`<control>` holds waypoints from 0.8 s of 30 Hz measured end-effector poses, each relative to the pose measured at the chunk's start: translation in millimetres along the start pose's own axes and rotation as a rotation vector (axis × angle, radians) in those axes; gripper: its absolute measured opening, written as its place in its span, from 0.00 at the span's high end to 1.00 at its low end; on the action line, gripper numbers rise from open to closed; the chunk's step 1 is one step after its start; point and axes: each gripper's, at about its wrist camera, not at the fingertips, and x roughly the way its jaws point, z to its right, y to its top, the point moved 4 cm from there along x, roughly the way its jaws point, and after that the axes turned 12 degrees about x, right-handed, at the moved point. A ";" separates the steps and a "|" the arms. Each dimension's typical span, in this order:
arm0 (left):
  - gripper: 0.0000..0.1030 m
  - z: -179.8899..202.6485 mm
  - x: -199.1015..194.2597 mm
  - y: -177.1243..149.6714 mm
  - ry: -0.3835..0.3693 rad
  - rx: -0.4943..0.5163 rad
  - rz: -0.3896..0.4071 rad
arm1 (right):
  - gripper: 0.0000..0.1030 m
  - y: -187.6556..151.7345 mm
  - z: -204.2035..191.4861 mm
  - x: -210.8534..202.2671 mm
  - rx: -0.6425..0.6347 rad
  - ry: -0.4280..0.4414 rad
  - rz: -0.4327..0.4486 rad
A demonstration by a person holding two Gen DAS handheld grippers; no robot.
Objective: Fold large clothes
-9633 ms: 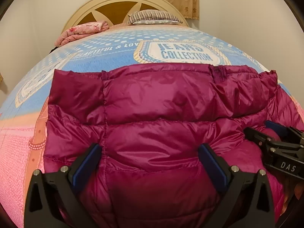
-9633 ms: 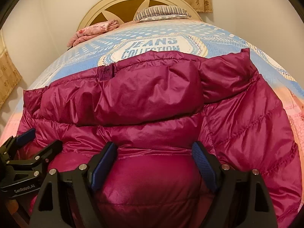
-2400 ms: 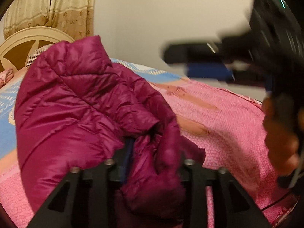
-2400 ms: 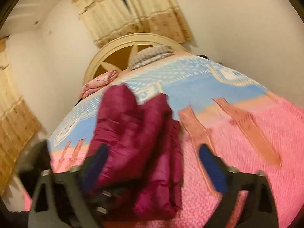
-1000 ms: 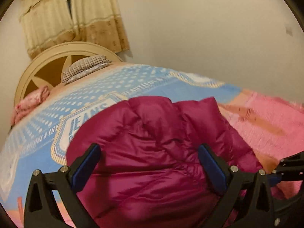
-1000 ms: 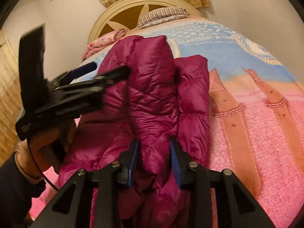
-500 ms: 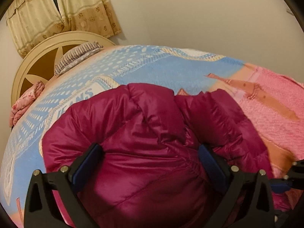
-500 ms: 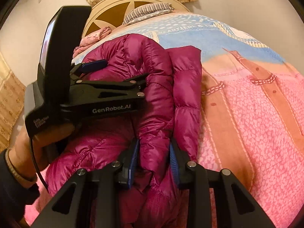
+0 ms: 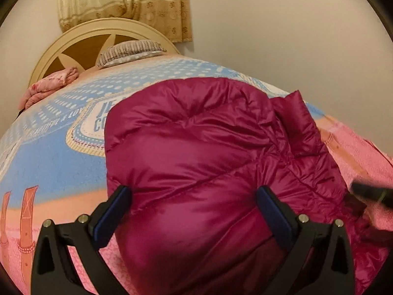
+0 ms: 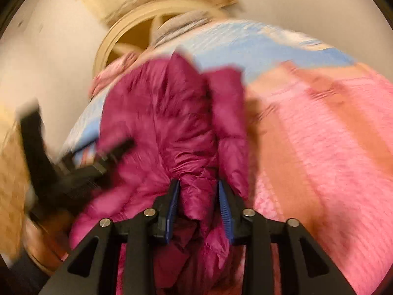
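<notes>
**Puffer jacket bunched on the bed, pinched at my right**

The glossy magenta quilted puffer jacket (image 9: 208,162) lies in a folded heap on the bed with the blue, orange and pink printed bedspread (image 9: 51,162), its bulk over the boundary between the blue and pink parts of the print.

My left tool (image 9: 194,211) hangs over the near end of the jacket with its black arms and blue pads spread wide; the fabric bulges up between them, but neither pad presses on it, so it has hold of nothing.

My right tool (image 10: 199,204) is narrowed onto a thick ridge of the jacket (image 10: 172,123); a fold of magenta fabric stands between the two blue pads, both of which touch it. The jaws are easing apart at this moment, with the fold between them. This view is smeared by motion blur, so finer detail is lost. At its left edge the other tool appears as a dark blur beside the jacket.

At the head of the bed stand a cream arched wooden headboard (image 9: 81,34), a grey striped pillow (image 9: 130,49) and a folded pink floral blanket (image 9: 49,88), well apart from the jacket.
</notes>
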 end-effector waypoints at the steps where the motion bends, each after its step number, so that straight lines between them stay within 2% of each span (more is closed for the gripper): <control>1: 0.00 1.7 -0.2 1.6 -0.002 0.003 -0.001 | 0.67 9.8 -5.7 -12.3 0.025 -0.003 0.055; 2: 0.00 3.2 -0.5 3.0 -0.006 0.007 -0.002 | 0.67 19.8 -14.2 -22.2 0.058 0.017 0.095; 4: 0.00 4.9 -2.5 7.0 -0.013 0.019 -0.009 | 0.63 39.4 -35.2 -29.0 0.134 0.111 0.122; 5: 0.00 2.1 -7.5 9.1 -0.019 0.010 0.003 | 0.58 46.7 -46.0 -28.1 0.143 0.138 0.128; 7: 0.00 -10.8 -21.7 13.8 -0.027 -0.033 0.058 | 0.56 60.5 -72.3 -17.7 0.106 0.224 0.148; 8: 0.00 -22.3 -27.5 18.4 -0.010 -0.060 0.085 | 0.56 63.9 -76.7 -10.5 0.087 0.220 0.174; 10: 0.00 -41.2 -27.4 25.8 0.038 -0.092 0.103 | 0.56 66.1 -66.1 5.4 0.098 0.143 0.230; 12: 0.00 -53.4 -11.2 35.8 0.060 -0.117 0.070 | 0.56 64.0 -48.6 28.3 0.128 0.090 0.205; 14: 0.00 -54.7 11.9 43.7 0.026 -0.147 0.029 | 0.56 57.4 -29.3 48.9 0.129 0.008 0.179; 16: 0.00 -43.1 32.6 47.6 -0.007 -0.133 -0.014 | 0.56 53.4 -12.5 61.6 0.139 -0.033 0.165; 18: 0.00 -28.7 50.6 51.8 0.008 -0.089 -0.050 | 0.56 50.9 7.6 77.3 0.193 -0.030 0.129; 20: 0.00 -18.0 59.4 52.2 0.009 -0.073 -0.068 | 0.54 49.7 26.8 85.2 0.222 -0.011 0.137; 24: 0.00 -3.6 71.1 46.6 0.045 -0.038 -0.082 | 0.44 46.0 49.7 93.8 0.269 0.013 0.122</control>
